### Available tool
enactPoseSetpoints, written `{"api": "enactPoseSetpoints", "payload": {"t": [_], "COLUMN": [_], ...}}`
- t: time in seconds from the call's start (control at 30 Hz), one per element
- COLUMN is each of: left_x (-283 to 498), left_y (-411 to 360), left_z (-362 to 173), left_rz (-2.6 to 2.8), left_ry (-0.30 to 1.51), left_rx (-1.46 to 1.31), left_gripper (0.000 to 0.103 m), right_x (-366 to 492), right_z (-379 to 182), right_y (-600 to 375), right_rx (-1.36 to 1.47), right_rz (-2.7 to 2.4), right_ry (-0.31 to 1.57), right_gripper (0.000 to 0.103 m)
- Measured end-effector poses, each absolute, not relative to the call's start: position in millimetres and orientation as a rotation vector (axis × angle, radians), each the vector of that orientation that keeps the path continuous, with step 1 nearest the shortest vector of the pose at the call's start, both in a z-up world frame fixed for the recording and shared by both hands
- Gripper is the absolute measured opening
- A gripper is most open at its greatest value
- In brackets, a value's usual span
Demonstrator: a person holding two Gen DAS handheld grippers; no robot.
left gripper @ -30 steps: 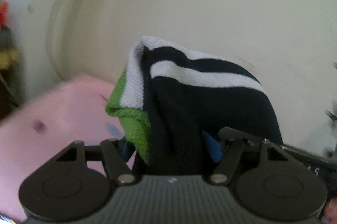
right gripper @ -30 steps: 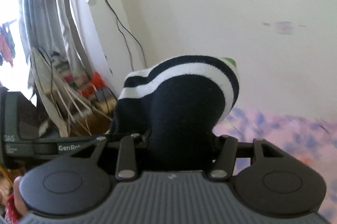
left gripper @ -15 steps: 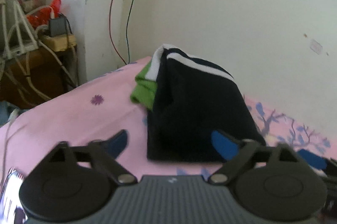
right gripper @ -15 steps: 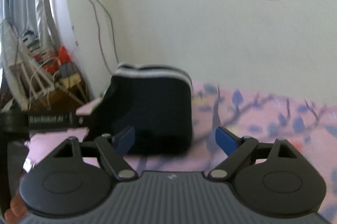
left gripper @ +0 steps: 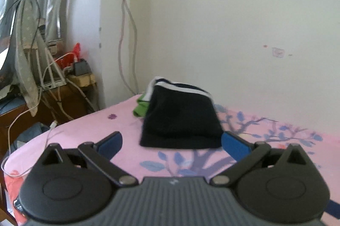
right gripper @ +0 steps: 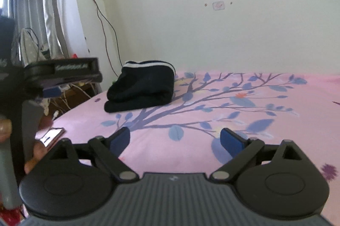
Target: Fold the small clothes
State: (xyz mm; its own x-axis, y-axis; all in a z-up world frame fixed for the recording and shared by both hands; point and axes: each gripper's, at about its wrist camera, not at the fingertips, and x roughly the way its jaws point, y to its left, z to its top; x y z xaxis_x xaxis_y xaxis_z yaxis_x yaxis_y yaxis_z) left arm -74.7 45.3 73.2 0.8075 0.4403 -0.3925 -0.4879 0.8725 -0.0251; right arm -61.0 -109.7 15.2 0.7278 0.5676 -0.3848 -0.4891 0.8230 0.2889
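At centre frame on the pink bed (right gripper: 265, 98), the folded navy garment (left gripper: 180, 120) looks soft, light; both grippers (left gripper: 172, 142) (right gripper: 175, 139) have just opened, fingers apart, empty; pinch its folded edge.

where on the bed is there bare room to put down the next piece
Free: the pink sheet right of the folded dark garment, out to the wall. Crowded: the left edge, with the phone, a white cable and the left gripper.

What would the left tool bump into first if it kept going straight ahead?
Probably the folded dark garment on the pink bedsheet. It lies just ahead of the open left tool, roughly centred between its fingers. Depth is hard to judge, so it might graze the sheet first.
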Motion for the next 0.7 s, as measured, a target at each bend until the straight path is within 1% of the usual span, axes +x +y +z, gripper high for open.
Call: {"api": "enactPoseSetpoints", "payload": {"t": [0.1, 0.23, 0.37, 0.7], "left_x": [-78, -74, -74, -66], "left_y": [29, 10, -4, -14], "left_z": [80, 83, 84, 82], "left_rz": [0.494, 0.5, 0.503, 0.454], "left_ry": [0.386, 0.413, 0.404, 0.404], "left_rx": [-0.093, -0.022, 0.034, 0.044], "left_gripper": [0.103, 0.103, 0.103, 0.103], "right_x": [-66, -59, -60, -59], "right_z": [9, 1, 4, 3], "right_y": [-124, -134, -139, -140], "right_rx": [0.208, 0.261, 0.281, 0.289], "right_rz": [0.571, 0.558, 0.554, 0.538], "right_ry": [0.475, 0.527, 0.507, 0.515], "right_gripper": [0.09, 0.09, 0.09, 0.09]}}
